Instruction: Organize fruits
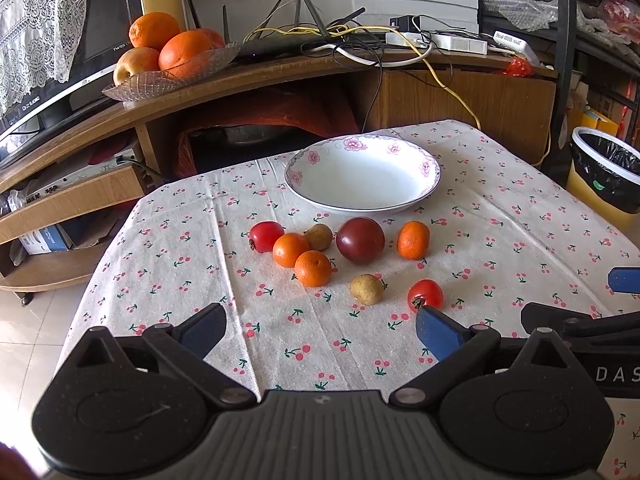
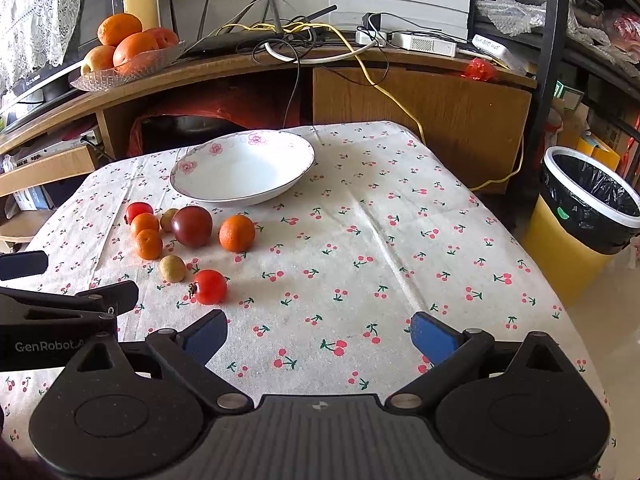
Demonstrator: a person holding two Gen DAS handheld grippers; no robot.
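Where fruit lies, cherry-print tablecloth (image 1: 360, 344) shows.

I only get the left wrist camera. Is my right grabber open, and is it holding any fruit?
Observer: The right gripper is open and holds nothing. Only the tablecloth shows between its fingers.
Operator: Which fruit is closest to it?
Observer: The near red tomato. It lies ahead and to the left, apart from the gripper's left fingertip.
Operator: Are there any words on my left grabber?
Observer: Yes. From the right wrist view, the side of the left gripper reads "GenRobot".
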